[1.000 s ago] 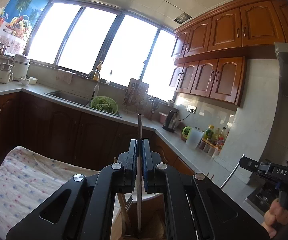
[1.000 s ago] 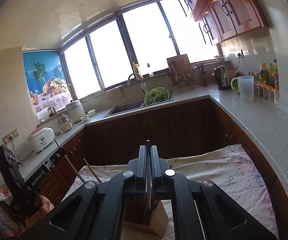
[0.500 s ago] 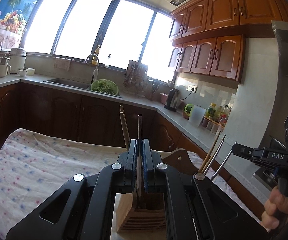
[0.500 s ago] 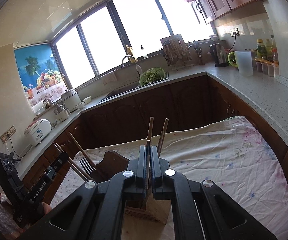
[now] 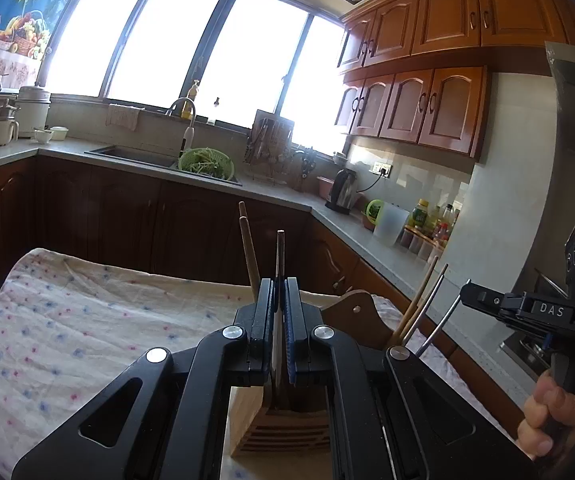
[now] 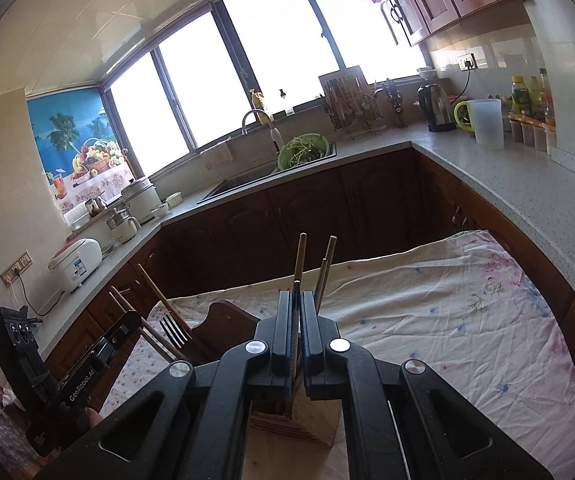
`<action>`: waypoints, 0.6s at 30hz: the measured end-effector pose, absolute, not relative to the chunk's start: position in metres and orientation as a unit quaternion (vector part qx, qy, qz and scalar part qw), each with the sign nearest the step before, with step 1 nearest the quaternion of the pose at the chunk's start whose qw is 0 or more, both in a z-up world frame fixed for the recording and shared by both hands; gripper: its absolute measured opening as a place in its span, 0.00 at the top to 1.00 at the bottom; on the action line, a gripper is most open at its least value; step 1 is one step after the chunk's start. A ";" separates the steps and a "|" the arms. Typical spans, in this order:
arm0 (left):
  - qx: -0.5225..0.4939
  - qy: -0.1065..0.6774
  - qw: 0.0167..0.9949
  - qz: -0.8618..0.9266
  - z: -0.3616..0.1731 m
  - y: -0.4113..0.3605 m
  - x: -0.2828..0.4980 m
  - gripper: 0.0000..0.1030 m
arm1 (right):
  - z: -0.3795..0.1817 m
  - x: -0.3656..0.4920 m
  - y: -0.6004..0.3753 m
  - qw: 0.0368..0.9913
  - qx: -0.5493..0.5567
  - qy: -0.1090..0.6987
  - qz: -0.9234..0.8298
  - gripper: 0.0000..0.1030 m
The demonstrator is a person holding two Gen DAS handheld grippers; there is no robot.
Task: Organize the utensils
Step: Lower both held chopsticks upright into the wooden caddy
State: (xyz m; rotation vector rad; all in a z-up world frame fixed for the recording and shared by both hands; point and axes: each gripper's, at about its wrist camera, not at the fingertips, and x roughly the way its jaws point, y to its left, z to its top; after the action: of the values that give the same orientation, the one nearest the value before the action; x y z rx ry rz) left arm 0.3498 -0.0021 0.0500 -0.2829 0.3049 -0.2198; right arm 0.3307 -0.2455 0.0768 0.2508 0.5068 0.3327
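My left gripper [image 5: 278,294] is shut on a thin metal utensil [image 5: 280,252] that stands upright. Its lower end reaches into the light wooden utensil holder [image 5: 283,426] right below. Two wooden chopsticks [image 5: 247,248] rise from the holder just left of it. My right gripper [image 6: 296,300] is shut on another thin utensil [image 6: 295,334] above the holder [image 6: 311,416], with chopsticks [image 6: 327,264] beside it. The holder's brown handle plate [image 5: 351,308] stands between the two sides. In the right wrist view a fork [image 6: 171,328] and chopsticks lean out near the left gripper [image 6: 133,318].
The holder stands on a table under a flowered white cloth [image 5: 87,320]. A dark L-shaped counter [image 6: 487,176] runs behind it with a sink, a green colander [image 5: 206,163], a kettle [image 6: 435,108] and a plastic jug [image 6: 487,122]. A hand [image 5: 551,412] holds the right gripper [image 5: 467,292].
Both grippers have come down with their utensils, so the holder, its chopsticks and more of the cloth have come into view. Since half a second ago almost nothing has shifted.
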 end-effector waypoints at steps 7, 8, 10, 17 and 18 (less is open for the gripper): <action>-0.134 0.159 0.972 -0.110 0.054 -0.005 0.350 0.96 | 0.078 0.331 -0.244 0.947 0.122 0.251 0.161 0.96; -0.135 0.159 0.972 -0.111 0.054 -0.005 0.350 0.96 | 0.078 0.331 -0.244 0.947 0.122 0.252 0.161 0.96; -0.135 0.159 0.972 -0.110 0.054 -0.005 0.349 0.96 | 0.078 0.331 -0.244 0.947 0.121 0.252 0.161 0.96; -0.133 0.163 0.972 -0.107 0.054 -0.005 0.345 0.91 | 0.078 0.332 -0.244 0.946 0.122 0.254 0.162 0.95; -0.134 0.165 0.971 -0.107 0.054 -0.005 0.345 0.83 | 0.078 0.332 -0.245 0.946 0.122 0.254 0.162 0.92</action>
State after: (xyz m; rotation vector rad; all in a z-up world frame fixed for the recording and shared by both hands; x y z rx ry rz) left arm 0.3446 -0.0049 0.0535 -0.2702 0.3328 -0.2156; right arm 0.3321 -0.2446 0.0775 0.2483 0.5172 0.3296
